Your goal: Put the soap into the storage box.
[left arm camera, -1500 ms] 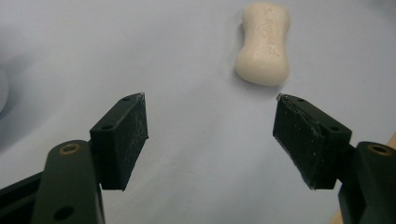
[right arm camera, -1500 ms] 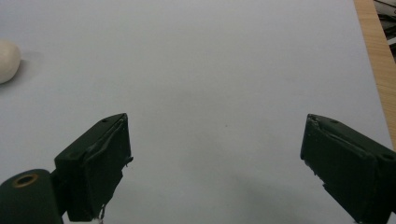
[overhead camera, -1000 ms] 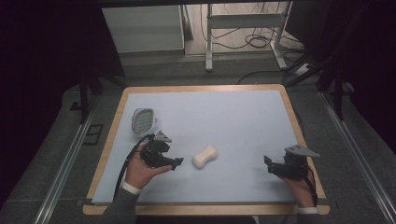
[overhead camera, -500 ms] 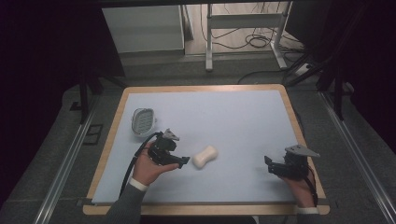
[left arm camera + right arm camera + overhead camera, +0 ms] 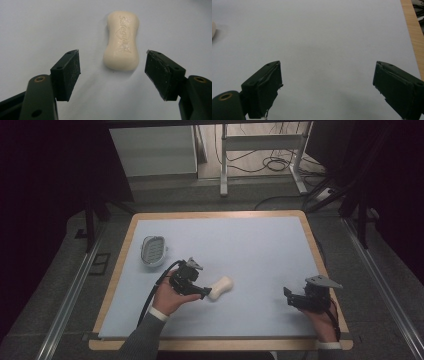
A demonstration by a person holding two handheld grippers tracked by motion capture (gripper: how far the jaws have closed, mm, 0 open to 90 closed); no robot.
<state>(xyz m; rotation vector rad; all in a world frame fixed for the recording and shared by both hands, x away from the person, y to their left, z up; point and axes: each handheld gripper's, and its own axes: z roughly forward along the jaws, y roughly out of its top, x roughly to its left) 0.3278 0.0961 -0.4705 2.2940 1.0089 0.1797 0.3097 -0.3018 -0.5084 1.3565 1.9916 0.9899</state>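
A cream, waisted bar of soap [image 5: 220,287] lies flat on the pale blue table top, near its front middle. My left gripper [image 5: 202,292] points at it from the left. In the left gripper view the soap [image 5: 122,42] has its near end between my left gripper's [image 5: 113,53] jaw tips, with clear gaps on both sides. The jaws are open and have just been closing a little. My right gripper [image 5: 289,297] rests at the front right, open, and in its own view [image 5: 328,63] there is only bare table between the jaws.
A pale oval soap dish [image 5: 152,250] stands at the left of the table, behind my left hand. The table's wooden rim [image 5: 220,215] frames the blue surface. Dark floor, rails and a metal stand with cables lie beyond.
My left hand has moved right across the table toward the soap, so its jaw tips now flank the bar's near end. The right hand and the soap have stayed put.
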